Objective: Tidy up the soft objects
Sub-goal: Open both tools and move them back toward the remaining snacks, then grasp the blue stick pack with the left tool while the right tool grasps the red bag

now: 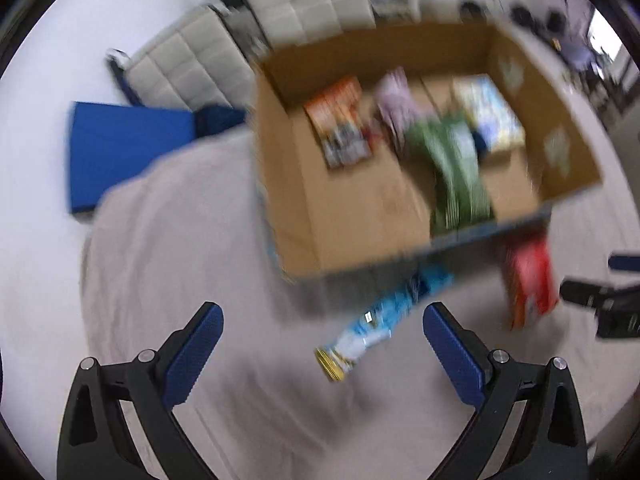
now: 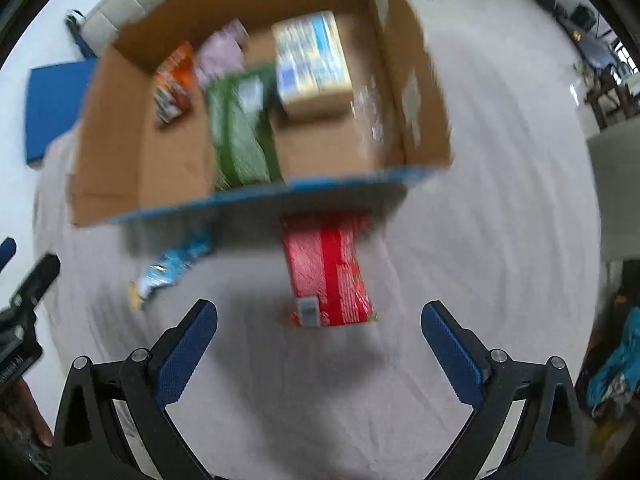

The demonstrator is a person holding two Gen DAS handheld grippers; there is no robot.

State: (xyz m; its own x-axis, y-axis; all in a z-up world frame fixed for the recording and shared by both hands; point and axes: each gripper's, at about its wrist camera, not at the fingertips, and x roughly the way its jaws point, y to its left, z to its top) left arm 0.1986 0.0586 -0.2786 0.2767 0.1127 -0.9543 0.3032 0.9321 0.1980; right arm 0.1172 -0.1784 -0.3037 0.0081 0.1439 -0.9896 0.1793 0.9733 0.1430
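Observation:
An open cardboard box (image 1: 296, 184) (image 2: 120, 140) stands on a grey cloth. Inside lie a green pack (image 1: 456, 168) (image 2: 240, 128), an orange pack (image 1: 340, 120) (image 2: 174, 80), a pale purple pack (image 1: 396, 96) (image 2: 222, 52) and a white-blue pack (image 1: 488, 112) (image 2: 312, 60). In front of the box lie a light blue packet (image 1: 384, 320) (image 2: 172, 268) and a red packet (image 1: 532, 280) (image 2: 328, 272). My left gripper (image 1: 322, 324) is open and empty, just short of the blue packet. My right gripper (image 2: 318, 320) is open and empty, just short of the red packet. Both views are blurred.
The grey cloth (image 1: 180, 280) (image 2: 480, 200) covers the surface. A blue mat (image 1: 120, 148) (image 2: 52, 104) and white cushioned seats (image 1: 248, 40) lie beyond it on the floor. The other gripper shows at the right edge of the left wrist view (image 1: 600, 304).

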